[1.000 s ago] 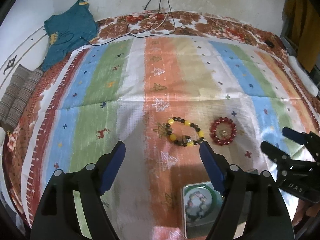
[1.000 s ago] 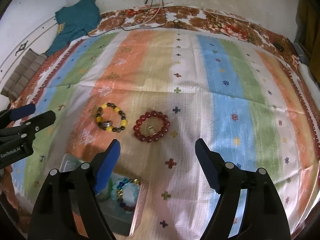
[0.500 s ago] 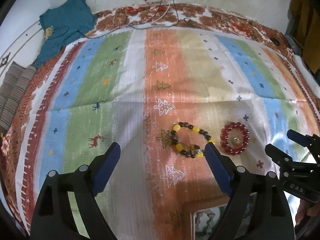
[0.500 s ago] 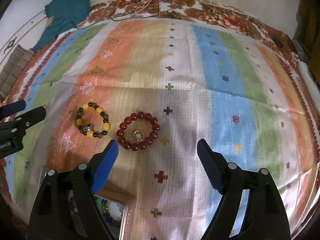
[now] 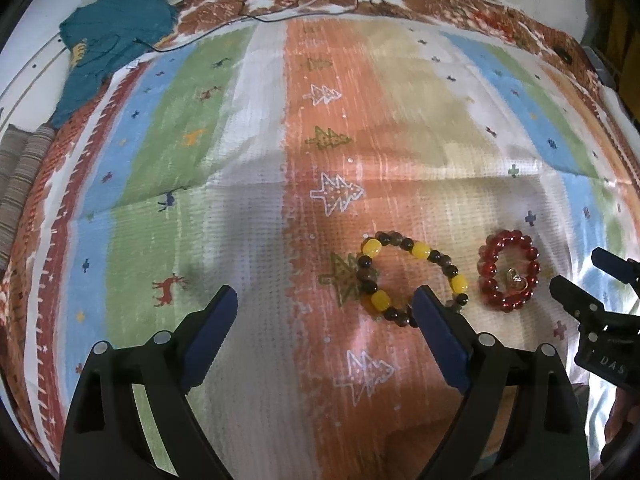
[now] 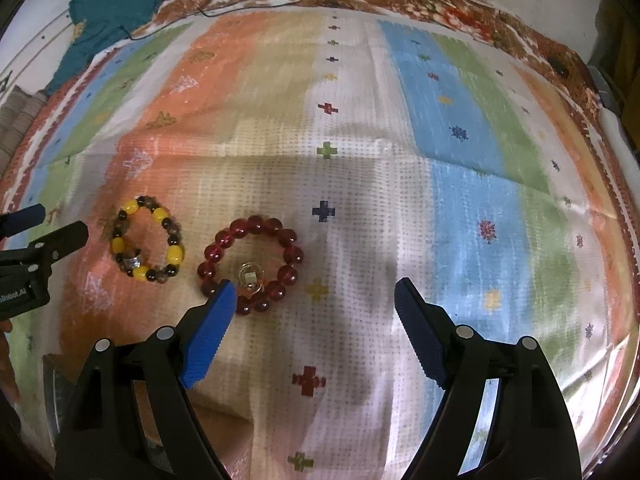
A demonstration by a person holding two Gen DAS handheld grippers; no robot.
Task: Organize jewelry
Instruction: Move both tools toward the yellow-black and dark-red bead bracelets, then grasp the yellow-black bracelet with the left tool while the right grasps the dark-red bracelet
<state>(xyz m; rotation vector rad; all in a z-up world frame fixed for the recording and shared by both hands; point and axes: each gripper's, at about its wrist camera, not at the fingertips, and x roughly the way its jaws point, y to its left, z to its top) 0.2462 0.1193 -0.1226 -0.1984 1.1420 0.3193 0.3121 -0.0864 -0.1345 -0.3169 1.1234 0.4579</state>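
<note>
Two bead bracelets lie side by side on the striped blanket (image 5: 248, 208). The yellow-and-dark bracelet (image 5: 421, 249) sits just beyond my left gripper's right fingertip, which covers its near edge. My left gripper (image 5: 324, 294) is open and empty. The red bracelet (image 6: 291, 254), with a small gold charm (image 6: 250, 274) inside its ring, lies at my right gripper's left fingertip. My right gripper (image 6: 315, 286) is open with nothing between its pads. Each gripper shows at the other view's edge: the right gripper (image 5: 576, 268), the left gripper (image 6: 62, 220). The yellow bracelet (image 6: 175, 254) is left of the red bracelet (image 5: 490, 268).
A metal tin's edge (image 6: 50, 392) shows at the lower left of the right wrist view. A teal garment (image 5: 116, 28), thin cables (image 5: 280, 12) and a striped cushion (image 5: 20, 168) lie along the far and left sides of the blanket.
Both grippers have come down and forward over the bracelets, which now look larger and nearer the fingertips. The tin has slid almost out of view below. The left jaws spread a little wider.
</note>
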